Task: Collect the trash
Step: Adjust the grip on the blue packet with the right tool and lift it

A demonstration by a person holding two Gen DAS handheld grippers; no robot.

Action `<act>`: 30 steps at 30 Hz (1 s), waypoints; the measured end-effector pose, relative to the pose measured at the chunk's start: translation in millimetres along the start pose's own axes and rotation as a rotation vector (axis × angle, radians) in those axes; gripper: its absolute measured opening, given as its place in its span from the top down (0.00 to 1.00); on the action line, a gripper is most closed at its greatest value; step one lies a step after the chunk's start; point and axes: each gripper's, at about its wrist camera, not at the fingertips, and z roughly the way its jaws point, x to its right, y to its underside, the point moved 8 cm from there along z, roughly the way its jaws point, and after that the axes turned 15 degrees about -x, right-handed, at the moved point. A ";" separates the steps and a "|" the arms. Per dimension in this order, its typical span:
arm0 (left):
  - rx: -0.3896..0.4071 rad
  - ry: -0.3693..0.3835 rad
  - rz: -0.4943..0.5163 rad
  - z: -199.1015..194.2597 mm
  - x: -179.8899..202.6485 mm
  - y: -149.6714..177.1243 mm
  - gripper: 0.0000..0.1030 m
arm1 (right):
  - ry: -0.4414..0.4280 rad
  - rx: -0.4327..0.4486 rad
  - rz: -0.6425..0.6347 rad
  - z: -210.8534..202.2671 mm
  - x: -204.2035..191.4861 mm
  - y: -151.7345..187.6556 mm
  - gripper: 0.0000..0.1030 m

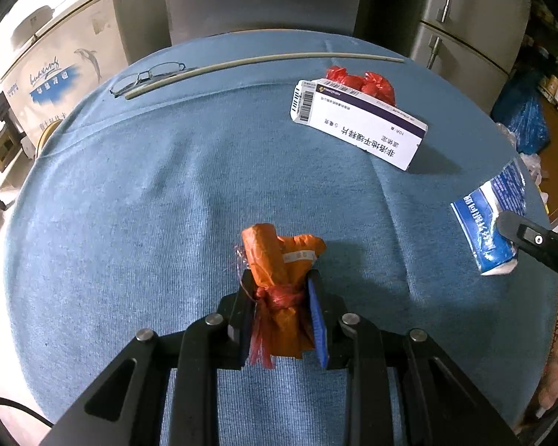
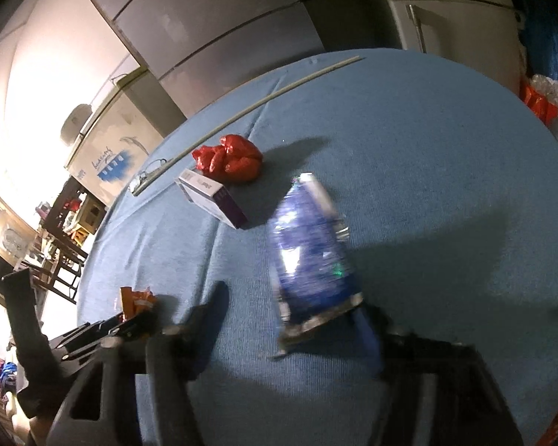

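My left gripper (image 1: 281, 286) is shut on an orange plastic bundle (image 1: 279, 260) tied with red string, held over the blue cloth table (image 1: 148, 204). The bundle also shows in the right wrist view (image 2: 135, 299). A blue-and-white tissue packet (image 1: 489, 219) is at the right, touched by my right gripper's finger. In the right wrist view my right gripper (image 2: 290, 308) stands wide open; the blurred packet (image 2: 310, 249) leans by the right finger. A white and purple medicine box (image 1: 357, 122) (image 2: 212, 199) and a crumpled red bag (image 1: 364, 81) (image 2: 228, 160) lie further back.
Eyeglasses (image 1: 145, 76) and a long thin stick (image 1: 264, 61) lie near the table's far edge. Grey refrigerators (image 1: 465, 26) and a white chest freezer (image 1: 55, 67) stand behind the table. A blue bag (image 1: 524, 119) sits at the right.
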 end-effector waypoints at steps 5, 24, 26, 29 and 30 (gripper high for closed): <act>0.002 -0.004 0.005 0.4 0.6 -0.4 0.73 | 0.012 -0.020 0.020 8.1 5.3 -4.2 0.61; 0.024 -0.017 -0.004 -5.0 6.3 20.0 0.73 | -0.089 0.016 0.072 -11.0 1.2 25.4 0.62; 0.029 -0.015 -0.005 -8.2 8.3 25.1 0.73 | -0.107 0.014 0.081 -11.7 0.5 32.8 0.62; 0.046 -0.019 0.007 -16.2 13.8 36.0 0.73 | -0.137 0.011 0.097 -13.1 0.3 42.7 0.62; 0.050 -0.021 0.011 -17.8 15.0 38.3 0.73 | -0.141 0.009 0.099 -13.0 0.3 44.8 0.62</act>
